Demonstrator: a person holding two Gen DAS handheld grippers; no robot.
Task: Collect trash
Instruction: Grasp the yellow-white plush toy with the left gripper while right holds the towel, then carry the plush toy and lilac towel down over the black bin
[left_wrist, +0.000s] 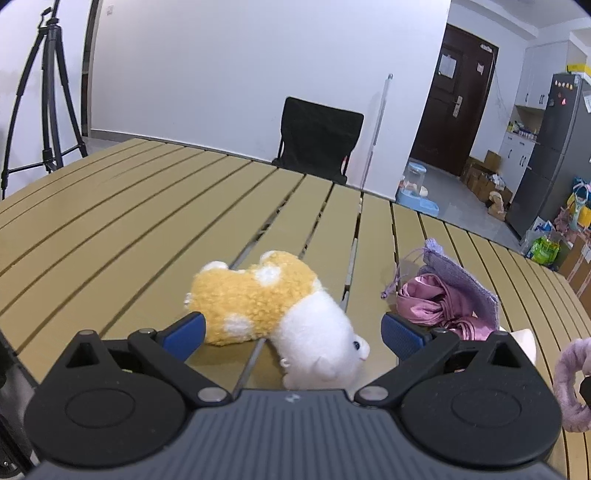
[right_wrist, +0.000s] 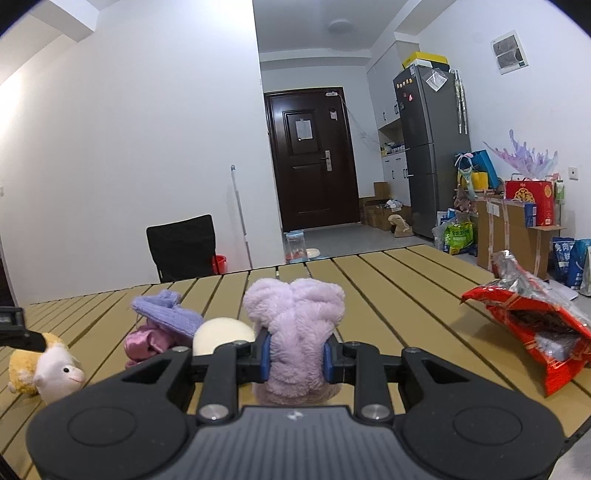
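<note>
Purple plush (right_wrist: 295, 332) fills right claw (right_wrist: 295, 356) — wrapper (right_wrist: 532, 321) rightward.

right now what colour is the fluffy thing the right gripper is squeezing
Pale lilac: the fluffy plush in the right gripper, best seen in the right wrist view.

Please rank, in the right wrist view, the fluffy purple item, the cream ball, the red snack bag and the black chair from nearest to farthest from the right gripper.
1. Fluffy purple item: clamped between the right gripper fingers.
2. Cream ball: just left of the fingers, on the table.
3. Red snack bag: far right on the table.
4. Black chair: beyond the table's far edge, left.
</note>
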